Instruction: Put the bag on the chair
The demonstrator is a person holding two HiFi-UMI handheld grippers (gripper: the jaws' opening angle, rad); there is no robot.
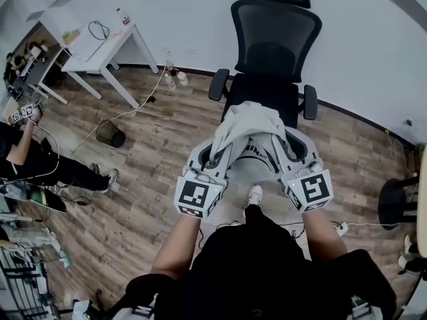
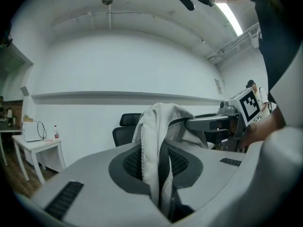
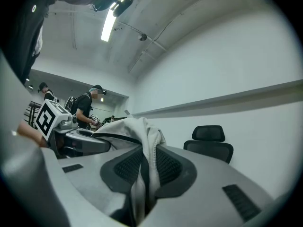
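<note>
A pale grey cloth bag [image 1: 250,129] hangs between my two grippers, just in front of the black office chair [image 1: 273,45]. My left gripper [image 1: 215,156] is shut on the bag's left edge; in the left gripper view the cloth [image 2: 154,150] is pinched between the dark pads. My right gripper [image 1: 288,153] is shut on the right edge, and the cloth [image 3: 147,164] runs down between its pads. The chair's seat [image 1: 261,92] shows above the bag. The chair's back [image 2: 125,126] shows behind the cloth in the left gripper view, and its headrest [image 3: 208,134] in the right gripper view.
A white table [image 1: 100,45] stands at the back left with a bottle and cable on it. Cables trail over the wooden floor [image 1: 133,165]. A person [image 1: 33,159] crouches at the left. A black stool [image 1: 397,202] is at the right edge.
</note>
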